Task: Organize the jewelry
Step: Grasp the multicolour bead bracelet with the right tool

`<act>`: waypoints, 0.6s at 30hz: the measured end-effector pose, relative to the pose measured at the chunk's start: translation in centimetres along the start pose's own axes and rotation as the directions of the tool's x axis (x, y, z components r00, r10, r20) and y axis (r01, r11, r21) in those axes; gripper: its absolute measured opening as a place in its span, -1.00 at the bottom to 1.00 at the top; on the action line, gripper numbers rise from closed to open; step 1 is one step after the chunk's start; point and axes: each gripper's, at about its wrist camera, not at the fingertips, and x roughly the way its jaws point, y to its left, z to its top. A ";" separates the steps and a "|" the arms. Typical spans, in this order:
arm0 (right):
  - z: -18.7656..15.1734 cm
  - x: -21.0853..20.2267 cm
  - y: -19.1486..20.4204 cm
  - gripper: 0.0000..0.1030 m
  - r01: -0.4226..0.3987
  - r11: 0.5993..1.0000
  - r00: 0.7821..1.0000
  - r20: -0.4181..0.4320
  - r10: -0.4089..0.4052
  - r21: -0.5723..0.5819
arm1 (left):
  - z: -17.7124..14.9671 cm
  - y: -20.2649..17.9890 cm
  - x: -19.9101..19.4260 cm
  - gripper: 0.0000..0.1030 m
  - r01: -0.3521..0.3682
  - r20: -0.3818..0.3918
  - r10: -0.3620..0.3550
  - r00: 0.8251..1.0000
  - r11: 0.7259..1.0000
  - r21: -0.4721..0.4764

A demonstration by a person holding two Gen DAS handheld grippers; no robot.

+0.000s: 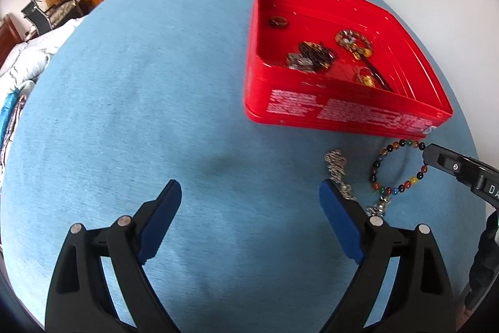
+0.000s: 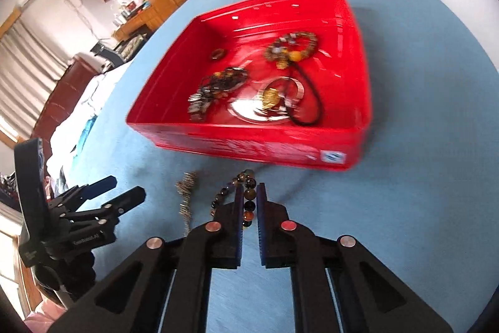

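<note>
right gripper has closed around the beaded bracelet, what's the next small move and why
Probably lift the right gripper straight up, then carry toward the red box. Its fingers pinch the beaded bracelet, which lies on the blue cloth just in front of the box. The left gripper is open, clear.

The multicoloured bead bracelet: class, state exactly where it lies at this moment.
The multicoloured bead bracelet lies on the blue cloth just in front of the red box, beside the silver chain, with the right hand-held gripper closed around its beads.
</note>
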 end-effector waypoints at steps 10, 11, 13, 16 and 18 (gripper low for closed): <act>-1.6 -0.2 -3.7 -0.86 0.007 0.998 1.000 -0.007 -0.006 0.067 | 0.8 -3.9 1.2 0.71 0.040 -0.054 -0.038 0.998 0.998 0.043; -1.6 -0.2 -3.8 -0.86 0.002 0.998 1.000 -0.007 -0.001 0.068 | 0.9 -4.1 1.5 0.63 0.045 -0.061 -0.042 0.997 0.998 0.045; -1.7 -0.1 -4.0 -0.86 -0.007 0.998 1.000 -0.005 0.007 0.069 | 1.1 -4.8 2.3 0.48 0.062 -0.087 -0.057 0.995 0.997 0.052; -1.7 -0.1 -4.3 -0.86 -0.018 0.997 1.000 -0.002 0.018 0.073 | 1.6 -5.4 3.2 0.32 0.066 -0.109 -0.059 0.992 0.996 0.053; -1.7 0.1 -4.5 -0.86 -0.023 0.997 1.000 -0.004 0.023 0.076 | 1.9 -5.9 3.4 0.13 0.065 -0.101 -0.059 0.993 0.996 0.066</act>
